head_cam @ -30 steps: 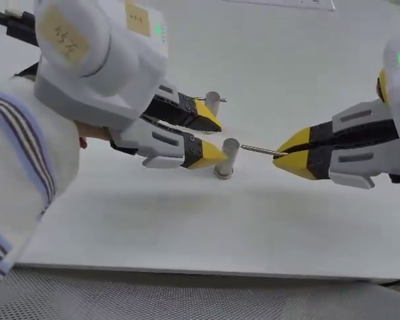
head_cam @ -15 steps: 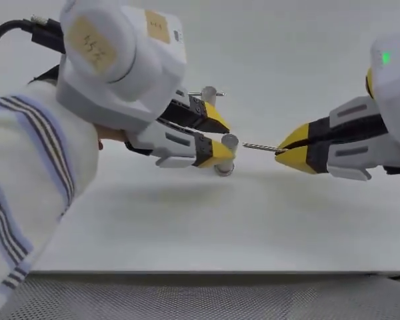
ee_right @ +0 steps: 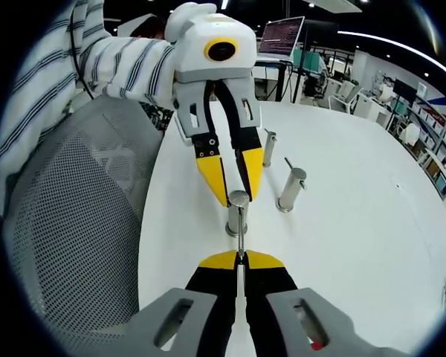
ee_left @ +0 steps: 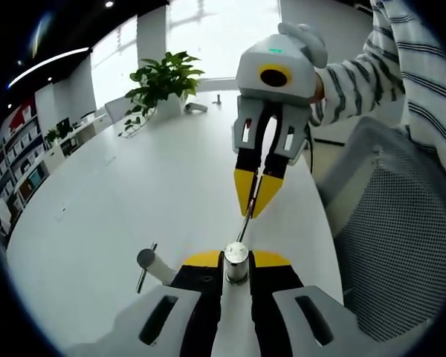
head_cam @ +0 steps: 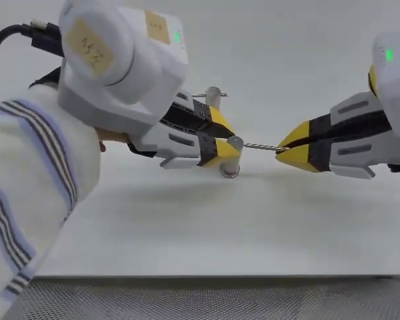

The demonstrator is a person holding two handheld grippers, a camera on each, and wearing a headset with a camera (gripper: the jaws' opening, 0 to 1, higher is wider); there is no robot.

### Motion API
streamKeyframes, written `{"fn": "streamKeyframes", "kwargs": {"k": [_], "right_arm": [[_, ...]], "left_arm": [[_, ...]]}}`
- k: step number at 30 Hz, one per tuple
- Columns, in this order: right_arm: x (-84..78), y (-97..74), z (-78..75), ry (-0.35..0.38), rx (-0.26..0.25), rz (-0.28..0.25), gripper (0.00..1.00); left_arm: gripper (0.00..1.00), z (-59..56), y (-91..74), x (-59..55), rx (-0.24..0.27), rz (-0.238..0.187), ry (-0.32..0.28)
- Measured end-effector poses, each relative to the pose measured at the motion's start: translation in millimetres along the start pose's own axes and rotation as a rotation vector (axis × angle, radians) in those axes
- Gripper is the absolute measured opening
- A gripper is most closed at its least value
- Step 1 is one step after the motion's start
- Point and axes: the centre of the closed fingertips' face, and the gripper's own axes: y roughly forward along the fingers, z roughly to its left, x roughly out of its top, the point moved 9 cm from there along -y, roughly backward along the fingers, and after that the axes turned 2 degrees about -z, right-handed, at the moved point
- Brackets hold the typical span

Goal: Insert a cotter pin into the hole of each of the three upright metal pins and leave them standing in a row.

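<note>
My left gripper (head_cam: 228, 140) grips an upright metal pin (head_cam: 231, 159) near its top, one jaw on each side. My right gripper (head_cam: 280, 149) is shut on a thin cotter pin (head_cam: 259, 146), held level, with its tip at the top of that metal pin. In the left gripper view the metal pin (ee_left: 236, 262) stands between my jaws, and the right gripper (ee_left: 251, 204) points the cotter pin (ee_left: 244, 223) at it. In the right gripper view the cotter pin (ee_right: 240, 239) leads to the metal pin (ee_right: 238, 212). Behind it stand a second metal pin (ee_right: 291, 187), with a cotter pin through it, and a third (ee_right: 268, 146).
The white table (head_cam: 187, 220) has its front edge close below the work. A grey mesh chair (ee_right: 82, 223) stands beside that edge. A potted plant (ee_left: 160, 78) sits far off on the table. A striped sleeve (head_cam: 27, 193) covers the near left.
My left gripper has moved right and closed around the near metal pin. The right gripper has carried the cotter pin's tip left up to that pin's top.
</note>
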Motion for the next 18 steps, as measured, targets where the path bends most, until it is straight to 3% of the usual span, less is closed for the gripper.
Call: {"fn": "streamKeyframes", "kwargs": {"k": [18], "right_arm": [[12.6,8.2,-1.6,-0.038,0.007,0.003,0.00]], "left_arm": [[0.09,-0.4,-3.0,0.5,0.020,0.013,-0.042]]}}
